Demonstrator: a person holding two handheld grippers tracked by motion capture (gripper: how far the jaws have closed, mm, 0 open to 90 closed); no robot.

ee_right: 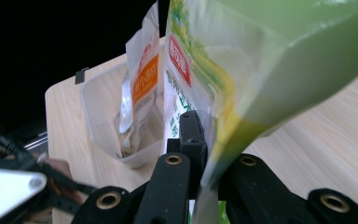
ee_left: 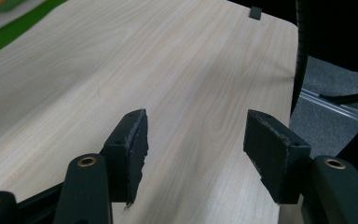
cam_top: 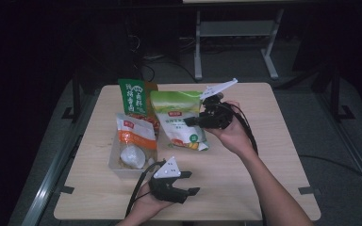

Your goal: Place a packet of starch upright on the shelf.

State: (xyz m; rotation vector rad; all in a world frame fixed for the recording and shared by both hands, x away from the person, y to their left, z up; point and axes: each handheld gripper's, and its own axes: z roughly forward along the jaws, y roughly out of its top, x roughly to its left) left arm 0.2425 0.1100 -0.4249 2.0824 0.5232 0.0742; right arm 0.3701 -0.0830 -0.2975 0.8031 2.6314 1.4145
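My right gripper (cam_top: 189,123) is shut on the edge of a light green pouch (cam_top: 176,113) above the middle of the table. In the right gripper view the pouch (ee_right: 261,56) hangs tilted, its seam pinched between the jaws of the right gripper (ee_right: 209,154). An orange-and-white pouch (cam_top: 134,136) stands in a clear plastic bin (cam_top: 115,165) to the left, and in the right gripper view the orange pouch (ee_right: 144,74) rises behind the bin's wall (ee_right: 98,102). My left gripper (cam_top: 191,182) lies near the front edge, open and holding nothing, with bare wood between its pads (ee_left: 135,144).
A dark green pouch (cam_top: 132,98) stands upright behind the bin. The wooden table (cam_top: 245,169) has bare room at the right and front. Dark floor and a metal frame (cam_top: 235,33) lie beyond the far edge. A black cable (ee_left: 300,56) hangs past the table edge.
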